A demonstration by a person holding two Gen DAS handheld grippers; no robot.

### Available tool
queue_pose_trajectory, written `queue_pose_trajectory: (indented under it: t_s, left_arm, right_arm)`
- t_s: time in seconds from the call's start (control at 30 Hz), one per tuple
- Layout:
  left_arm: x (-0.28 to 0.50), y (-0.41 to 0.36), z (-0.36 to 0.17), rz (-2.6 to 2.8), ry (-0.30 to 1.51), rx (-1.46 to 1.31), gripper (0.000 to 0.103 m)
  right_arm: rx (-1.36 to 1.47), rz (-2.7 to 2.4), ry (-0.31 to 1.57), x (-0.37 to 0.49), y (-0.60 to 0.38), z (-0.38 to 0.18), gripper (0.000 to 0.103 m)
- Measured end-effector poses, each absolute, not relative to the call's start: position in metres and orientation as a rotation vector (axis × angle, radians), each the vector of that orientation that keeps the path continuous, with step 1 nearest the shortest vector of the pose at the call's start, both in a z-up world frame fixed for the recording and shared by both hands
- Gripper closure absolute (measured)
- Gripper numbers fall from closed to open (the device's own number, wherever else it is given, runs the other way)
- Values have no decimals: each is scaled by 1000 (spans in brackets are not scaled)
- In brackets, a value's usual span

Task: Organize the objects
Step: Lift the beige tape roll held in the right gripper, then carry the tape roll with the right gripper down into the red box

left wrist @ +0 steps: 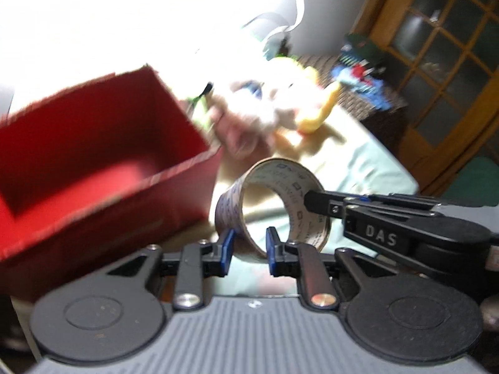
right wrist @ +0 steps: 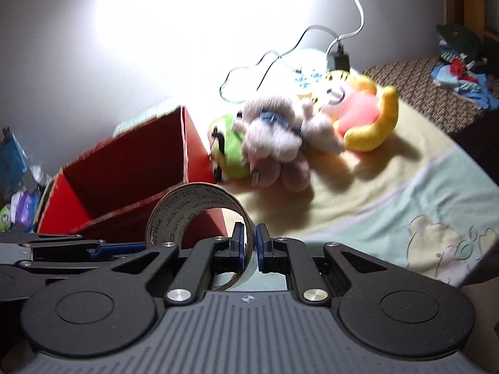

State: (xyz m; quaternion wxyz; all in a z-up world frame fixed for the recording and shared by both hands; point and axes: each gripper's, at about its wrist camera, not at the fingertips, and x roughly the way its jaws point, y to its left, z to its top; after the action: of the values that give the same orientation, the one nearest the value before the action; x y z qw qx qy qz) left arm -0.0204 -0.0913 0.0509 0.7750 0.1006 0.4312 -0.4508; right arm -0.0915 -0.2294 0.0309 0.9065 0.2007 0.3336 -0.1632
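A roll of brown packing tape (left wrist: 274,205) is held in the air by both grippers. My left gripper (left wrist: 249,246) has its blue pads on either side of the roll's lower wall. My right gripper (right wrist: 248,247) is shut on the roll's (right wrist: 193,212) right wall; its black fingers (left wrist: 324,201) enter the left wrist view from the right. An open red box (left wrist: 93,168) stands just left of the roll and also shows in the right wrist view (right wrist: 124,187). Plush toys (right wrist: 280,143) lie on the bed beyond.
A pale green and yellow blanket (right wrist: 405,205) covers the bed. Cables and a charger (right wrist: 338,56) lie by the white wall. A pile of clothes (right wrist: 461,62) sits on a brown patterned surface at the right. Clutter (right wrist: 18,193) lies left of the box.
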Motion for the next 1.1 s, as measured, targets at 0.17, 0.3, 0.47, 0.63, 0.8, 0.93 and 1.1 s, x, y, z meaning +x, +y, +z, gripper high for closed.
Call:
queue_pose_trajectory:
  t_s: [0.17, 0.3, 0.47, 0.63, 0.8, 0.93, 1.1]
  left_arm:
    - [-16, -86, 82, -1005, 839, 212, 88]
    - [-1, -70, 105, -996, 775, 176, 88]
    - [38, -54, 119, -903, 728, 146, 88]
    - [84, -42, 107, -816, 777, 111, 88]
    - [123, -42, 62, -723, 897, 113, 88]
    - [151, -44, 31, -683, 1012, 76, 88]
    - [172, -49, 8, -642, 1116, 65, 88]
  right_arm:
    - [374, -349, 558, -93, -220, 62, 94]
    - [303, -316, 467, -78, -207, 84, 94]
    - [273, -233, 460, -32, -196, 89, 94]
    - [278, -143, 542, 24, -193, 74, 94]
    - [235, -90, 676, 72, -185, 48, 94]
    - [169, -73, 772, 98, -177, 29, 94]
    - [152, -52, 874, 120, -180, 13, 95]
